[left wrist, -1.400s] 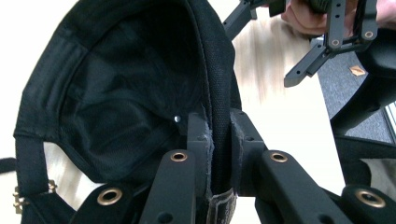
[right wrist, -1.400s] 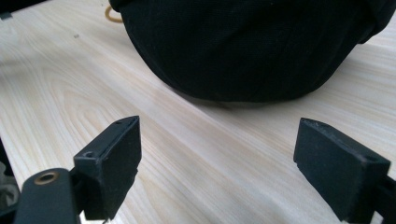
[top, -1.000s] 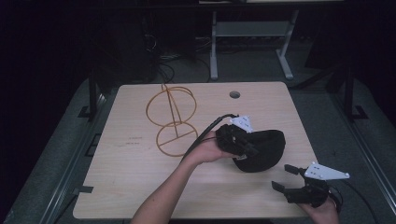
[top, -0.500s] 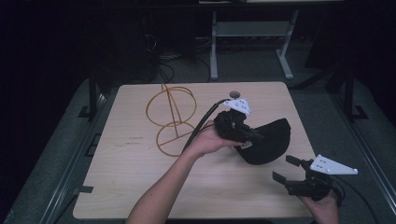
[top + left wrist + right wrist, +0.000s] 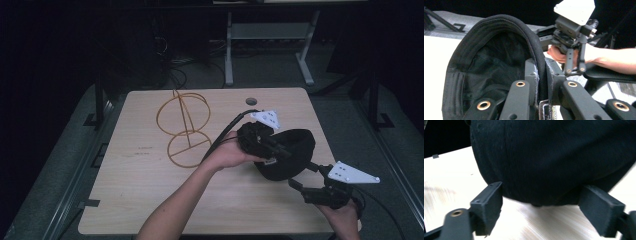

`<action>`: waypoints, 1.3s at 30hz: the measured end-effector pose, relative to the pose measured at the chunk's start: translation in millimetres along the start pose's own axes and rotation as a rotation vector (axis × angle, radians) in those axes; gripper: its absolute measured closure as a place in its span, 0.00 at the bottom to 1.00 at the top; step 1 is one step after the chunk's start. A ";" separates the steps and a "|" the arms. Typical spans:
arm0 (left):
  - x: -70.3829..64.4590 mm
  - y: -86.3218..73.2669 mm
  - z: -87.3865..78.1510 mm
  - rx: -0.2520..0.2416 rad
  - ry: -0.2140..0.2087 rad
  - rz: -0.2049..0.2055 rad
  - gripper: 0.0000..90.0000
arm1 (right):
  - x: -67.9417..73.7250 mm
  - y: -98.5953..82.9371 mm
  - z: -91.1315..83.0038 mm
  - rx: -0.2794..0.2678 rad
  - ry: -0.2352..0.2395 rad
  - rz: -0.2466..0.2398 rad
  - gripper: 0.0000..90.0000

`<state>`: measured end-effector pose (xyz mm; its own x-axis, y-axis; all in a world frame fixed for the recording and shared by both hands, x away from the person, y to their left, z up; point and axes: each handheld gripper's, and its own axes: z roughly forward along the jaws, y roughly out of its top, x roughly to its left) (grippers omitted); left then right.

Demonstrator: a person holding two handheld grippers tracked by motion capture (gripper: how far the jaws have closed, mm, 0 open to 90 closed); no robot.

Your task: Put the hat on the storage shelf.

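Since a second ago, black cap (image 5: 290,155) lifted a little and carried toward the table's far right, brim edge pinched between the closed jaws of the left gripper (image 5: 541,82); crown held just above the wood, or perhaps brushing it. Right gripper (image 5: 306,181) raised from the near right corner and brought in just beside the cap, jaws wide apart with the crown between them in its own view, not touching. Orange wire stand (image 5: 184,127) unmoved on the pale wooden table (image 5: 130,190). Beyond, dark room, grey floor, metal desk frame (image 5: 265,37), cables.
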<state>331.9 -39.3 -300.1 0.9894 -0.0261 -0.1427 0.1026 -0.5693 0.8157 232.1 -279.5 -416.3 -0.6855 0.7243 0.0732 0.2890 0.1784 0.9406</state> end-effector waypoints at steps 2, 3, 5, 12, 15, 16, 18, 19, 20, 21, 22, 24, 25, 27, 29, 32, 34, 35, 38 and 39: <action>-4.0 2.4 3.5 0.012 -0.012 0.017 0.90 | 0.9 0.3 -0.2 0.000 0.002 -0.008 0.26; -7.1 4.6 6.3 0.011 -0.019 0.027 0.90 | 0.6 0.1 -1.0 -0.007 0.005 -0.010 0.31; -7.8 5.8 7.2 0.010 -0.023 0.026 0.90 | 0.4 -0.2 -1.7 -0.009 0.007 -0.010 0.32; -8.2 8.2 8.2 0.000 -0.034 0.027 0.91 | -1.2 -2.5 -5.8 -0.033 0.003 -0.040 0.63; -8.9 7.9 6.4 0.006 -0.027 0.029 0.91 | -0.2 -2.9 -6.4 -0.035 0.010 -0.043 0.77; -8.9 7.5 5.9 0.008 -0.023 0.027 0.91 | -0.8 -2.7 -5.8 -0.037 0.013 -0.047 0.80; -8.3 6.5 5.0 0.008 -0.021 0.022 0.91 | -0.9 -2.5 -5.1 -0.028 0.018 -0.037 0.86; -7.8 5.7 3.7 0.010 -0.017 0.021 0.91 | -1.1 -2.5 -5.0 -0.027 0.023 -0.035 0.90; -7.3 3.5 1.0 0.005 -0.006 0.014 0.90 | -1.1 -2.4 -5.4 -0.028 0.030 -0.032 0.92; -7.3 3.5 1.0 0.005 -0.006 0.014 0.90 | -0.9 -1.9 -5.5 -0.033 0.036 -0.035 0.93; -6.7 2.4 -1.0 0.006 -0.003 0.014 0.90 | -0.9 -1.9 -5.5 -0.033 0.036 -0.035 0.93; -5.5 -0.2 -5.7 -0.008 0.004 0.007 0.90 | -1.9 1.1 -7.3 -0.035 0.051 -0.031 0.95; -5.5 -0.2 -5.7 -0.008 0.004 0.007 0.90 | -1.9 1.1 -7.3 -0.035 0.051 -0.031 0.95; -4.8 -1.3 -9.7 -0.007 0.020 0.003 0.89 | -3.1 4.3 -8.8 -0.042 0.056 -0.022 0.96; -4.8 -2.0 -10.8 -0.008 0.027 -0.001 0.89 | -3.7 5.6 -9.1 -0.043 0.059 -0.026 0.96; -6.3 -3.8 -15.7 0.002 0.048 0.003 0.87 | -3.9 9.4 -10.7 -0.042 0.069 -0.026 0.97; -7.4 -5.3 -18.3 -0.003 0.054 0.006 0.86 | -3.2 11.9 -11.5 -0.039 0.076 -0.023 0.97; -7.9 -6.5 -20.1 -0.005 0.057 0.007 0.86 | -2.7 13.0 -11.8 -0.038 0.076 -0.024 0.97; -8.8 -11.8 -24.7 -0.002 0.074 0.005 0.81 | -1.1 17.6 -11.2 -0.017 0.085 -0.026 0.98; -8.8 -13.5 -26.0 -0.007 0.074 0.005 0.81 | -0.6 18.7 -10.8 -0.011 0.088 -0.028 0.98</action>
<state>324.5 -10.0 -295.3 0.9948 0.0319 -0.0968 0.0979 -0.5633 0.8204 230.7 -283.8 -395.2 -0.7493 0.6580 0.0750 0.2618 0.1903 0.9462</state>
